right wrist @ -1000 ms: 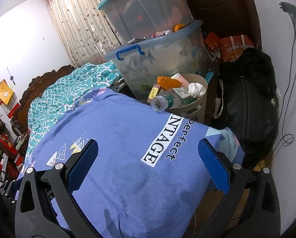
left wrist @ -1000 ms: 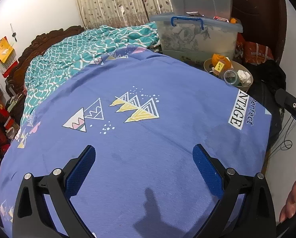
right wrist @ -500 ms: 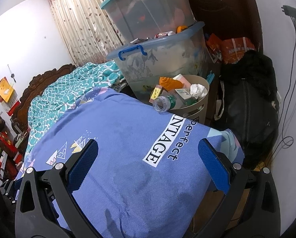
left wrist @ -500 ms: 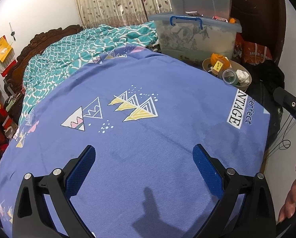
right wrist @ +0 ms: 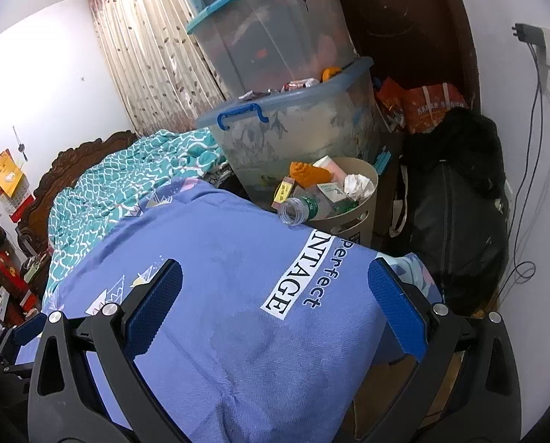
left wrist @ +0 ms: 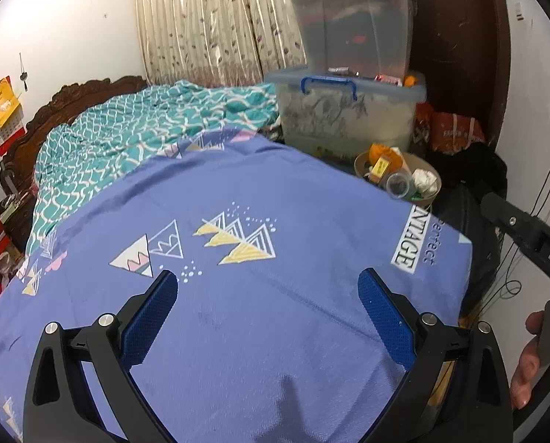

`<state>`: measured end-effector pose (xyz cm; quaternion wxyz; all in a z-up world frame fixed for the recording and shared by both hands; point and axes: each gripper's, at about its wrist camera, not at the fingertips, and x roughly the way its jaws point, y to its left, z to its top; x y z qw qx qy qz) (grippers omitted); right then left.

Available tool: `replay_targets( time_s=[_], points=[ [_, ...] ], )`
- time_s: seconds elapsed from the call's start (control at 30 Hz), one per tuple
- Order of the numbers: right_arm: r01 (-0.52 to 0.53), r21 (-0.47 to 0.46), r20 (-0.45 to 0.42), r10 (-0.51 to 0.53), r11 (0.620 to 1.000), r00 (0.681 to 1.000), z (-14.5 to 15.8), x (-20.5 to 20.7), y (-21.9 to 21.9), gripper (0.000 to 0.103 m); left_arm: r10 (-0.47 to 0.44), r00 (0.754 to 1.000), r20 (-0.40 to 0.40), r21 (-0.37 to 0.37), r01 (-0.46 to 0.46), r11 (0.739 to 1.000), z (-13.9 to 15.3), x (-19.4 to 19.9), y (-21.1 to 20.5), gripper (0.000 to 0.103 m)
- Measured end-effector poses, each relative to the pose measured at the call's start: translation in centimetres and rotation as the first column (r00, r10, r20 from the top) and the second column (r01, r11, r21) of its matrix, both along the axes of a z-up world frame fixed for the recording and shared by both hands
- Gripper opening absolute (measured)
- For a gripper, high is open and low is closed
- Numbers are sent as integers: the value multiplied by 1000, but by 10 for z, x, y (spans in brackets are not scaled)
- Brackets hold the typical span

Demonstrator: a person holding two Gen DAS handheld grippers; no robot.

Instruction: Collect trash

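1. A bed (left wrist: 238, 313) filled the lower half of the view, covered with a blue sheet (right wrist: 238, 313) printed with triangle shapes.
2. A teal patterned quilt (left wrist: 134, 129) lay bunched toward 10 o'clock, against a carved dark wood headboard (left wrist: 72, 99).
3. Beige leaf-print curtains (left wrist: 208, 26) hung closed at 12 o'clock.
4. Plain white walls (left wrist: 64, 26) stood at 11 o'clock and 3 o'clock; a red and yellow calendar (left wrist: 0, 110) hung at 9 o'clock.
5. A dark brown door (right wrist: 404, 22) stood at 1 o'clock.
6. Clear storage bins (right wrist: 297, 129) were stacked in front of the curtains.
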<state>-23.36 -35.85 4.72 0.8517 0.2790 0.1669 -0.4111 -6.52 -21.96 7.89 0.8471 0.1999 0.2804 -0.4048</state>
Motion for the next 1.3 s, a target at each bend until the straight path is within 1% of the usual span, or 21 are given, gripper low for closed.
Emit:
replay_targets(
  time_s=[0.4, 0.7, 0.87, 0.93, 1.13, 1.3],
  points=[
    [-7, -57, -15, 6, 998, 1000, 15, 1, 23, 99, 1, 1000, -10, -58, -2, 998, 9, 3, 16, 94],
    [-14, -75, -26, 12, 997, 1000, 18, 5, 32, 99, 4, 1000, -11, -63, -5, 998, 9, 4, 20, 94],
    [-18, -76, -28, 16, 997, 999, 17, 6, 34, 99, -17, 999, -39, -74, 14, 997, 7, 6, 22, 94],
    [-16, -76, -28, 14, 997, 1000, 17, 7, 34, 99, -26, 998, -59, -72, 22, 997, 5, 8, 21, 94],
    [-5, -56, -25, 4, 998, 1000, 12, 6, 31, 99, -44, 996, -72, -59, 40, 997, 2, 7, 17, 94],
    [-7, -32, -30, 6, 999, 1000, 4, 7, 24, 99, -30, 994, -103, -29, 27, 999, -6, 14, 11, 94]
  ],
)
